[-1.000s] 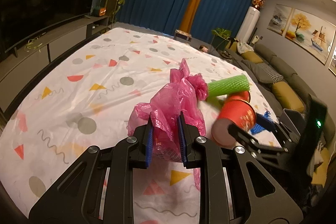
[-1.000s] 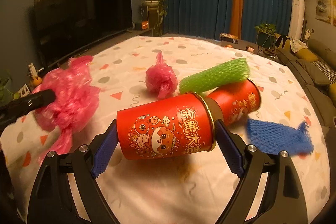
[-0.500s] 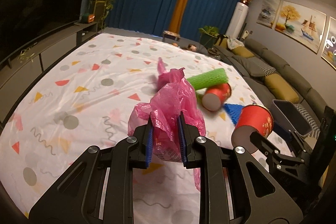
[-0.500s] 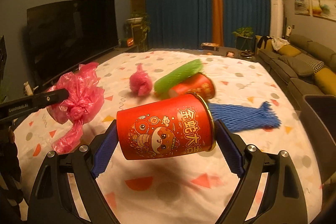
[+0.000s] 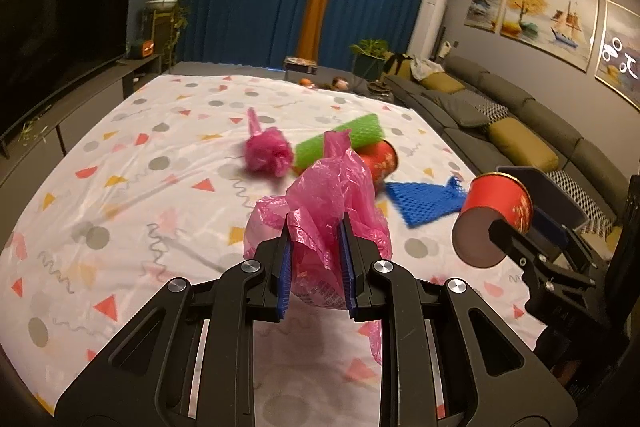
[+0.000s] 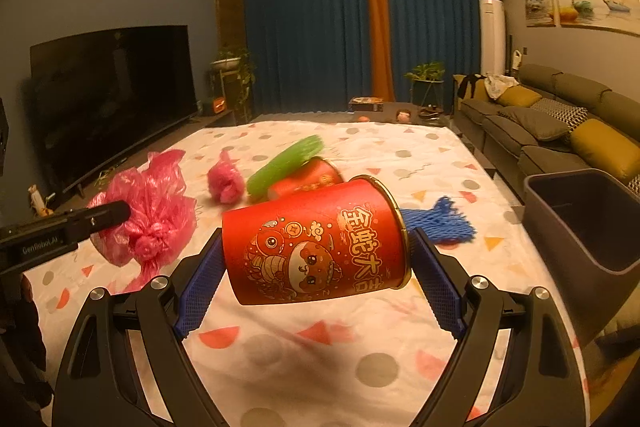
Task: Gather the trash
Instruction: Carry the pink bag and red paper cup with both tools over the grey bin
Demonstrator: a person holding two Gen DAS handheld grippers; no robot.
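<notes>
The left tongs [image 5: 316,263] pinch a crumpled pink plastic bag [image 5: 328,203] above the patterned cloth surface [image 5: 160,155]: light, limp and slick, so a bunched fold is probably the safest hold. The right tongs [image 6: 318,275] clamp a red printed paper cup [image 6: 316,247] end to end, near the dark grey plastic bin [image 6: 580,227]; thin-walled, it would likely buckle under a hard squeeze.

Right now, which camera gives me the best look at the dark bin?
The right wrist view: the dark bin sits at the right edge beside the patterned sheet, with its open mouth and near wall plain. In the left wrist view only part of the bin shows, behind the red cup held in the right claw.
</notes>
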